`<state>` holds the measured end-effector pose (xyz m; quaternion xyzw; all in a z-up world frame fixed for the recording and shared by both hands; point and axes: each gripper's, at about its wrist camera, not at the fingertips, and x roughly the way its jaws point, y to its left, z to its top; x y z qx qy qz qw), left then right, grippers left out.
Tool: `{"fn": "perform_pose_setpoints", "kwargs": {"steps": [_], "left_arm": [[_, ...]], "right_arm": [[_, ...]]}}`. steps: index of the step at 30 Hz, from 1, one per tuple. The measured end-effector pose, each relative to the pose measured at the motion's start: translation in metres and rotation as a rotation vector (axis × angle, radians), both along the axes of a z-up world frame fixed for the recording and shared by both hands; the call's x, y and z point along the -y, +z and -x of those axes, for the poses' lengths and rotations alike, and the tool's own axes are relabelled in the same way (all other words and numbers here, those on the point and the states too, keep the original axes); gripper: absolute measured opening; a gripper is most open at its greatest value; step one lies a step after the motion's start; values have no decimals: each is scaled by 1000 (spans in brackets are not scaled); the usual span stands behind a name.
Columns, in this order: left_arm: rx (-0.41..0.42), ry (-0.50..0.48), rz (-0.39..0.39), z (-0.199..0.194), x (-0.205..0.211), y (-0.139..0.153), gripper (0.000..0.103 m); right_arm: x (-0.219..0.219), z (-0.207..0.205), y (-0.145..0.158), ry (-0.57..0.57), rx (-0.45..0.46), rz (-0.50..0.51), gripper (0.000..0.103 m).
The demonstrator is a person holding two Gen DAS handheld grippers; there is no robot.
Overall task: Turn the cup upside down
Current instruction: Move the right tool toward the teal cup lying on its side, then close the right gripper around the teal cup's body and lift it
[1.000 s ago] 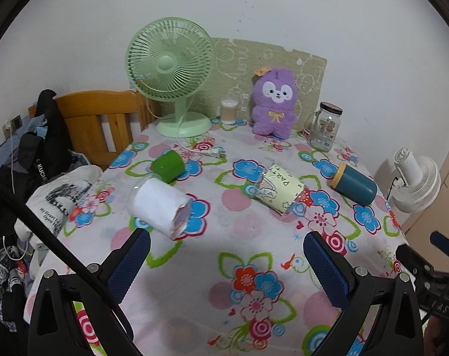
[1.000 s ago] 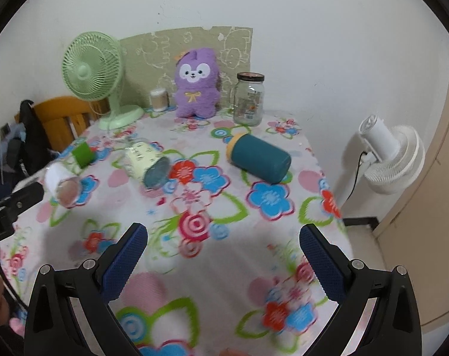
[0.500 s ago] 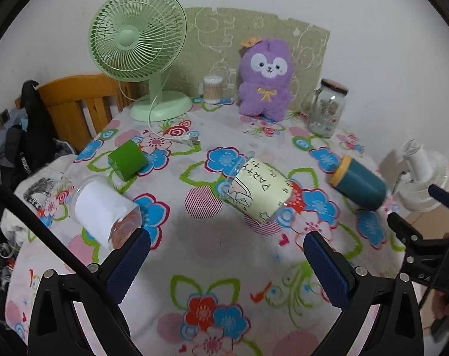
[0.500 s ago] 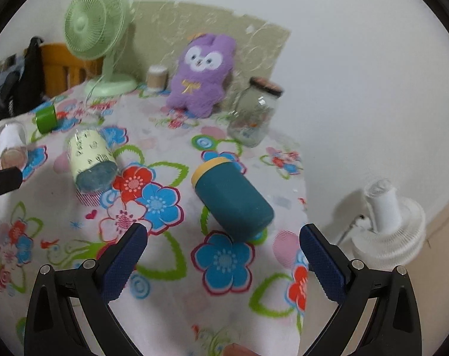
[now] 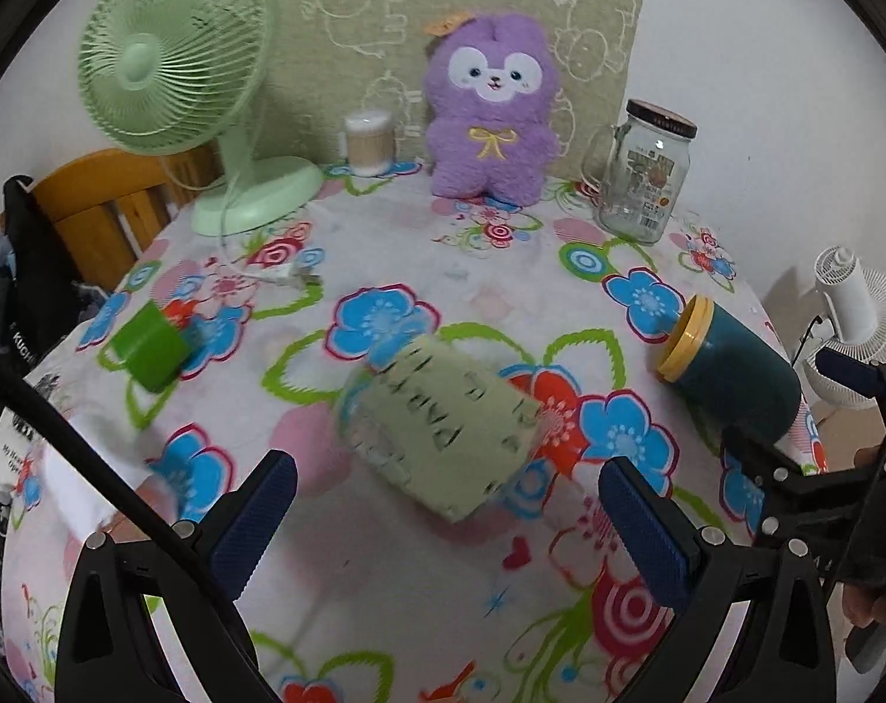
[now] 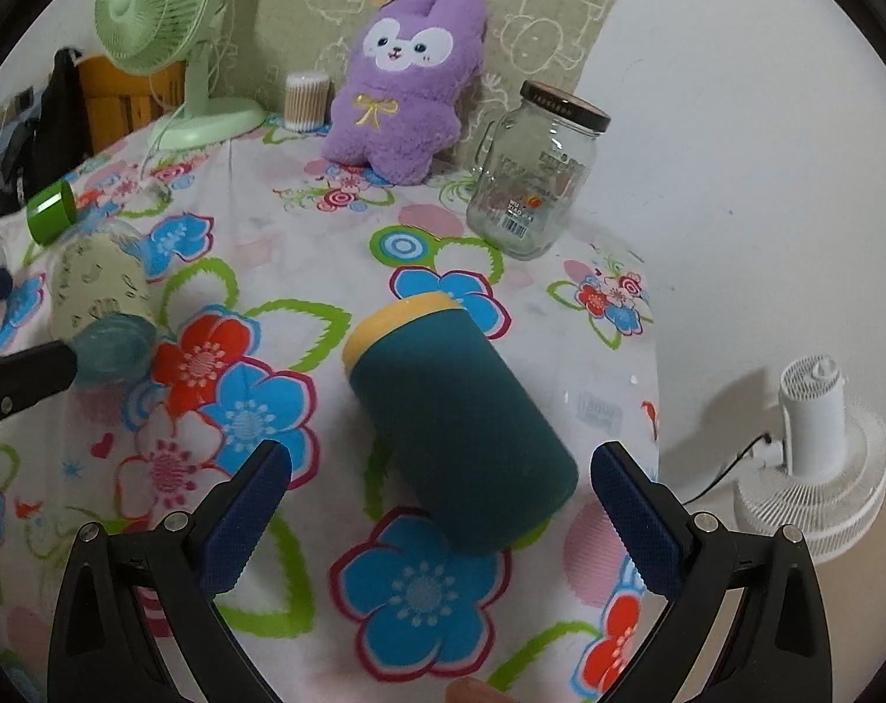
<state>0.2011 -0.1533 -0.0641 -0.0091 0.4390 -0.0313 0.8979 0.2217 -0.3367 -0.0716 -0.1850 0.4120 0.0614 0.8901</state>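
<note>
1. My right tool point(image 6: 440, 489) is spread wide and empty; the teal cup point(image 6: 457, 419) lies on its side on the surface point(image 6: 607, 351), just ahead between the fingers.
2. Its long axis runs away and leftward, yellow rim far.
3. My left tool point(image 5: 446, 501), also wide, faces the pale green cup point(image 5: 443, 430) instead.

A plain white wall point(image 6: 736, 117) rises ahead of the jaws, with a beige patterned panel point(image 5: 384, 29) leaning on it. A table under a flowered white cloth point(image 5: 443, 246) fills the foreground. Left stands an orange wooden chair point(image 5: 97, 199); right, on the floor, a white pedestal fan point(image 6: 818, 457).
</note>
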Motion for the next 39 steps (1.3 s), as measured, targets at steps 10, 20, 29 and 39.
{"fn": "perform_pose_setpoints", "kwargs": {"steps": [10, 20, 29, 39], "left_arm": [[-10, -27, -82, -35, 32, -14, 103], [-23, -26, -109, -44, 36, -21, 103], [-7, -32, -113, -29, 30, -10, 103], [37, -13, -90, 7, 5, 17, 103]], "right_arm": [[12, -36, -23, 56, -73, 48, 103], [26, -58, -36, 96, -239, -124, 77], [27, -44, -16, 65, -210, -166, 72], [13, -12, 16, 67, -179, -201, 69]]}}
